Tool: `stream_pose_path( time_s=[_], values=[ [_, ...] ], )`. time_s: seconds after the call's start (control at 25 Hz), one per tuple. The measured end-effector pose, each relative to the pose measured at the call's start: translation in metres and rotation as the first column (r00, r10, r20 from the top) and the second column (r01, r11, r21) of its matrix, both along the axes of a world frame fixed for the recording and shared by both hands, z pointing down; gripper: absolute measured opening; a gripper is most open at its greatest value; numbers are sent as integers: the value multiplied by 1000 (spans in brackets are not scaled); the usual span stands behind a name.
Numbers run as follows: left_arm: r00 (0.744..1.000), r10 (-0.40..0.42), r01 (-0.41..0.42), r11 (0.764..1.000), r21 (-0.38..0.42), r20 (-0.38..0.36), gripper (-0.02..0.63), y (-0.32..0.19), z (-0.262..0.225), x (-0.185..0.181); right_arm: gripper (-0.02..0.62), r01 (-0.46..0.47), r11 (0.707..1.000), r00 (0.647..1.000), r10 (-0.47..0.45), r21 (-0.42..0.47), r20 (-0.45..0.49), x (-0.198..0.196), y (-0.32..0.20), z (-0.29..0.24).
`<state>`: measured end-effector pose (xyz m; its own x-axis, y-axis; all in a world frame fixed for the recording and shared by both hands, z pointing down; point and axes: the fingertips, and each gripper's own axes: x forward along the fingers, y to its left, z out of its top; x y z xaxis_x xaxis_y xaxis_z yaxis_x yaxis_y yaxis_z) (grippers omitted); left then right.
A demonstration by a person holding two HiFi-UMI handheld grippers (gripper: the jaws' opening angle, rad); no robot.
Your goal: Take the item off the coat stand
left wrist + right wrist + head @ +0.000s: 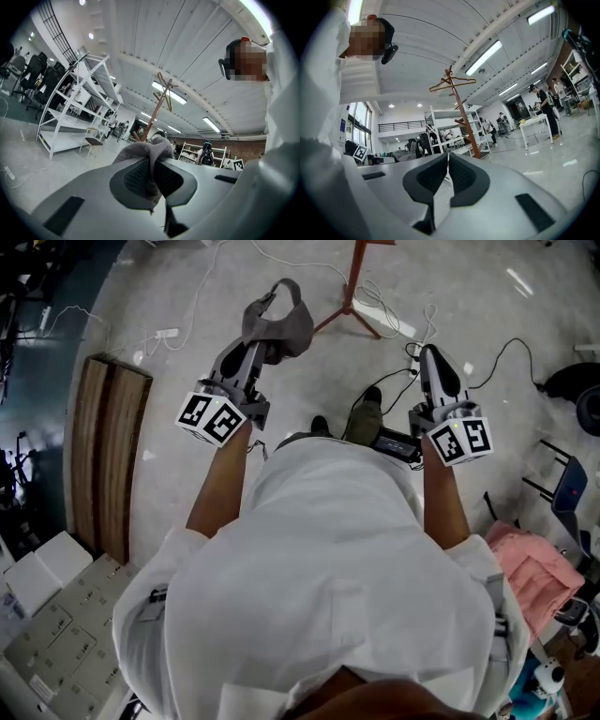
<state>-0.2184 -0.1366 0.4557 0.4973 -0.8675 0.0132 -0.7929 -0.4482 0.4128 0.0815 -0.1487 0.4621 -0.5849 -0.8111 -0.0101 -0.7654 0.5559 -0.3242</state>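
We are gripping a grey cap [281, 322] with the left tongs [254, 348]. We are holding the right tongs [433, 356] clenched, empty.

The head view looks steeply down, over the person's white shirt [328, 559], to the floor [469, 296]. Each gripper view sits close behind its own jaws and faces upward, toward the ceiling [140, 42]. All three share the coat stand [462, 112].

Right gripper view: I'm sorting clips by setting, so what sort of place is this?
Probably a big open workshop or lab hall. It has white shelving racks, long strip lights on a high ceiling, and a white work table with people standing nearby.
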Motion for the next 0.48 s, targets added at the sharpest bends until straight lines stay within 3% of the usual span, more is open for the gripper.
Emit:
stream_pose_path(
  time_s=[0.48],
  values=[
    [989, 138, -141, 988, -58, -50, 23, 45, 25, 18, 24, 14, 1000, 999, -14, -8, -38, -31, 41, 10]
  ],
)
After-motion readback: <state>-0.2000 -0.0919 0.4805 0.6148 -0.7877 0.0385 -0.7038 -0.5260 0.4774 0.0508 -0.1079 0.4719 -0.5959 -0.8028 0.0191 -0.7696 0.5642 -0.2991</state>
